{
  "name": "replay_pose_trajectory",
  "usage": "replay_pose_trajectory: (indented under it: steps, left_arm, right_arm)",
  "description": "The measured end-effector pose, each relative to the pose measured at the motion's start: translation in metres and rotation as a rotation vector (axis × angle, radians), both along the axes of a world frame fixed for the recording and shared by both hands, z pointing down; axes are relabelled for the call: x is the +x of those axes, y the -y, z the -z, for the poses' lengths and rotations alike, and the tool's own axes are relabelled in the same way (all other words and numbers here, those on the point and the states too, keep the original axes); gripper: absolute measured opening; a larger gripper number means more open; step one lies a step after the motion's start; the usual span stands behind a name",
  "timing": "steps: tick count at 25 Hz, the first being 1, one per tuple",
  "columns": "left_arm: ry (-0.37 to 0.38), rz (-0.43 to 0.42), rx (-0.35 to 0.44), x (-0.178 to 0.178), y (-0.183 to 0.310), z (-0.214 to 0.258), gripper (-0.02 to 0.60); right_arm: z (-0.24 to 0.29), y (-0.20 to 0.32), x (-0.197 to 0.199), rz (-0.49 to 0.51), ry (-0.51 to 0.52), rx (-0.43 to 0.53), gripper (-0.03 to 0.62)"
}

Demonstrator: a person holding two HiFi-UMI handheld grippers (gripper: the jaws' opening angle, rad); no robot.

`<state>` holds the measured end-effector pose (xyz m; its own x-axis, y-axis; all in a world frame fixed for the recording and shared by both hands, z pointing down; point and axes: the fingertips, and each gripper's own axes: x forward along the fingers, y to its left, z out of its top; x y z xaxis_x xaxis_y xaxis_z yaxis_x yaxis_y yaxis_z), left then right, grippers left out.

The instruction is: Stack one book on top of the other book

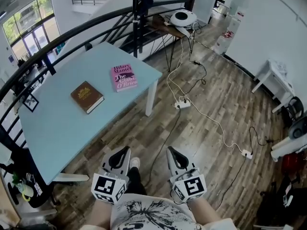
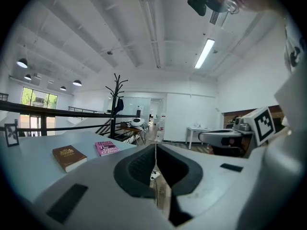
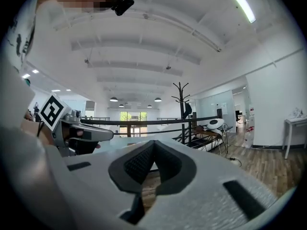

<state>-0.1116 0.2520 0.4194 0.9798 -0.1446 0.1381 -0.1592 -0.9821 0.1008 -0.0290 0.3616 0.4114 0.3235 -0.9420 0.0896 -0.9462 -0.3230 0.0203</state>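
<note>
Closing in on the light-blue table (image 1: 57,123) calls for spreading the jaws first, since the left gripper (image 1: 123,151) and right gripper (image 1: 173,152) are both pinched together and empty, well short of the brown book (image 1: 87,97) and pink book (image 1: 124,77) lying flat and apart there

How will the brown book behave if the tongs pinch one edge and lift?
The brown book looks thick and hard-covered: probably stiff, fairly heavy. Lying flat and closed on the table, it should slide rather than tip. Pinched by one edge, it may fall open.
</note>
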Motion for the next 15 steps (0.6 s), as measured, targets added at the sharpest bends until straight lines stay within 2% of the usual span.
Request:
replay_pose_trajectory:
  steps: [3, 6, 9, 15]
  left_arm:
    - [-0.025, -0.002, -0.01, 0.035, 0.058, 0.002, 0.012]
    - [-0.021, 0.0, 0.025, 0.07, 0.121, 0.009, 0.012]
    - [-0.027, 0.006, 0.055, 0.1, 0.179, 0.019, 0.012]
    - [-0.02, 0.038, 0.039, 0.141, 0.26, 0.021, 0.012]
  right_arm:
    - [0.001, 0.057, 0.029, 0.016, -0.017, -0.032, -0.008]
    - [0.006, 0.118, 0.058, 0.024, -0.055, -0.059, -0.008]
    - [0.009, 0.171, 0.093, 0.0, -0.022, -0.051, -0.007]
    - [0.008, 0.252, 0.139, -0.002, 0.044, -0.046, -0.008]
